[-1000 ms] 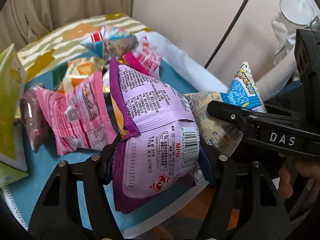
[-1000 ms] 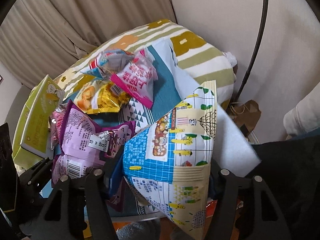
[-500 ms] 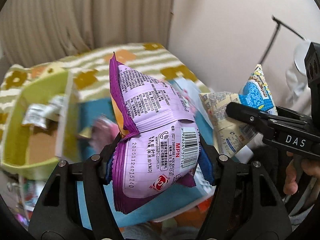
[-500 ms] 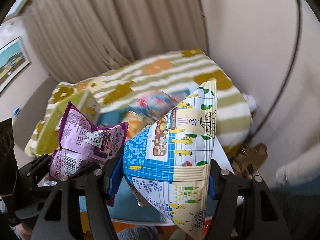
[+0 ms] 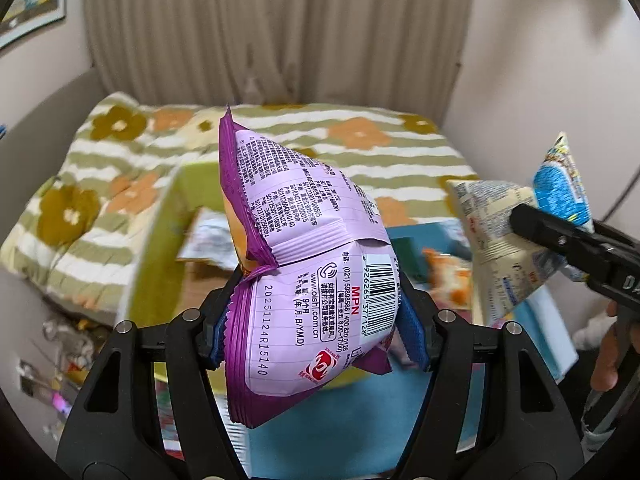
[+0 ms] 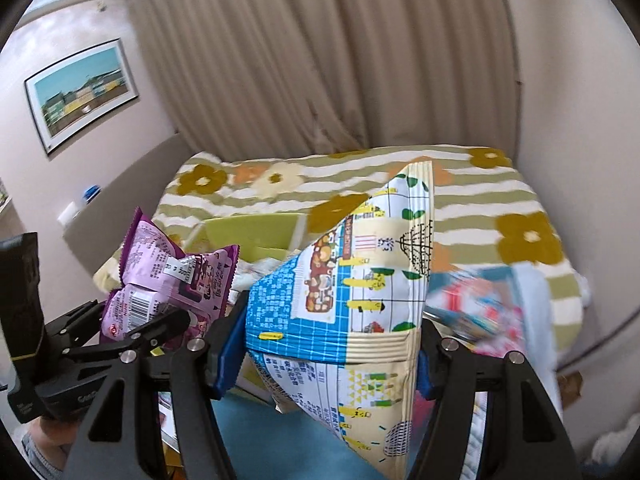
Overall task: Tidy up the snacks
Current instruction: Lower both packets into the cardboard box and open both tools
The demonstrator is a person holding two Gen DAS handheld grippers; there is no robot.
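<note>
My left gripper (image 5: 316, 330) is shut on a puffy purple snack bag (image 5: 304, 264), held in the air with its barcode side toward the camera. The right gripper (image 6: 324, 354) is shut on a cream and blue snack bag (image 6: 352, 280) with cartoon prints. Each view shows the other hand's bag: the cream and blue bag (image 5: 516, 236) at the right of the left wrist view, the purple bag (image 6: 168, 280) at the left of the right wrist view. A lime-green open box (image 5: 160, 236) lies below and behind the purple bag, with small packets inside.
A bed with a green-striped flowered blanket (image 5: 100, 184) fills the background before beige curtains (image 6: 320, 60). A teal mat (image 5: 348, 432) lies below the grippers, with blurred loose snack packets (image 6: 476, 312) at the right. A framed picture (image 6: 80, 92) hangs on the left wall.
Both grippers rose with their bags and swung left, away from the snack pile. The green box and the whole bed have come into view; the pile slid off to the right.
</note>
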